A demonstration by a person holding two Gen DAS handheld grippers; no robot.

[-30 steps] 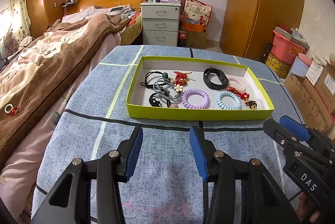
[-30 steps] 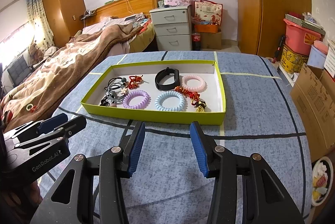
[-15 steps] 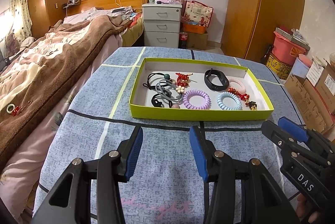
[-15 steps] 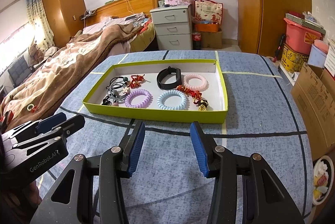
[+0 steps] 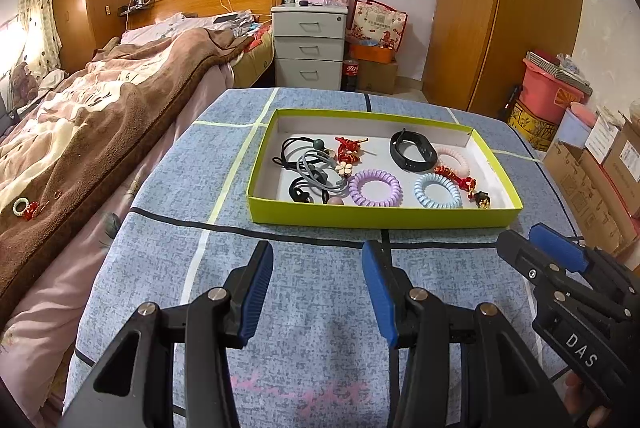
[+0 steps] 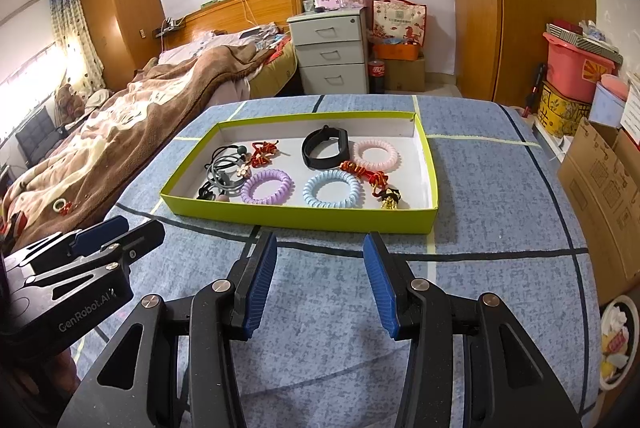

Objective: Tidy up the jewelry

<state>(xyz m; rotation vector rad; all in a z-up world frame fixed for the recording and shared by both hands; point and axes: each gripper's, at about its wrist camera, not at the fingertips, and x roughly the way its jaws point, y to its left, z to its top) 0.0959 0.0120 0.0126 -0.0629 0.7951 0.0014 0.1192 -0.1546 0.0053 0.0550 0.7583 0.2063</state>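
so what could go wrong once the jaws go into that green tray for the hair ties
1. The black and grey hair ties lie tangled at the tray's left end, with a flower charm among them; lifting one would likely drag the others along.
2. The red knotted cord lies across the pink coil's edge, so picking up either may snag the other.
3. The green tray looks light and shallow; a jaw catching its wall could slide or tip it.

So one green tray (image 6: 304,222) holding three spiral hair ties (image 6: 267,186), one black band (image 6: 325,147) and two red knot charms (image 6: 262,153). Tangled elastics, can't count.
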